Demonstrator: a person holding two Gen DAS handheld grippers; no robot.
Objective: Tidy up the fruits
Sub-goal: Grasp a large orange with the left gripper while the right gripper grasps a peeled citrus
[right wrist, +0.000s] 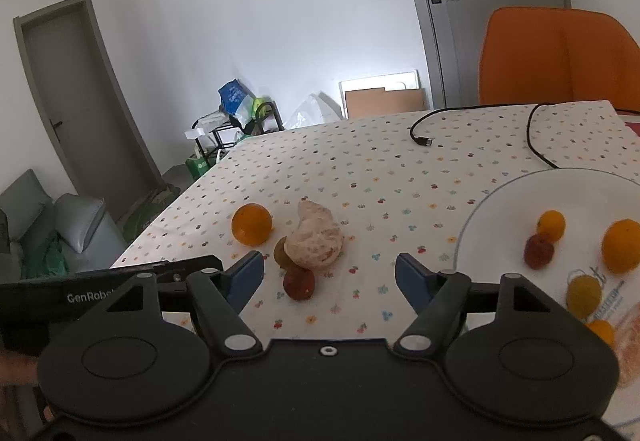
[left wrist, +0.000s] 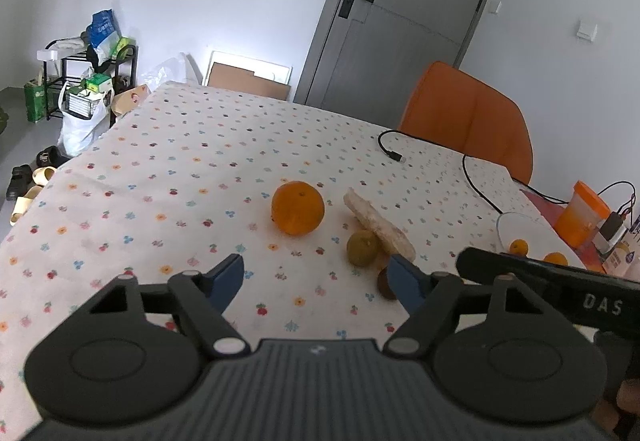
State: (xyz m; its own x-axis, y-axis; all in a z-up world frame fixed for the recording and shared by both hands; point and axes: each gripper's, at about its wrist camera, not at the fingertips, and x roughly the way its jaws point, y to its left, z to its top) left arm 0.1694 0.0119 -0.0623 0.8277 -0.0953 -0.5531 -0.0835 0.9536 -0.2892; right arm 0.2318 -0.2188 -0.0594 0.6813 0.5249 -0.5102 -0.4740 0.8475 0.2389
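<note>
On the flowered tablecloth lie an orange [left wrist: 297, 207] [right wrist: 252, 223], a peeled pale citrus piece [left wrist: 379, 223] [right wrist: 316, 235], a small green fruit [left wrist: 363, 248] [right wrist: 281, 252] under it, and a dark red fruit [right wrist: 298, 282] [left wrist: 386, 284]. A white plate [right wrist: 500, 201] [left wrist: 516, 221] at the right holds several small orange, yellow and red fruits. My left gripper [left wrist: 318, 277] is open and empty, above the cloth just short of the orange. My right gripper [right wrist: 329, 277] is open and empty, right of the dark red fruit.
A black cable [right wrist: 480, 113] [left wrist: 440, 149] lies across the far side of the table. An orange chair [left wrist: 468, 117] [right wrist: 560, 53] stands behind it. An orange-lidded jar [left wrist: 584, 215] and packets sit at the table's right edge. The table's left edge drops to the floor.
</note>
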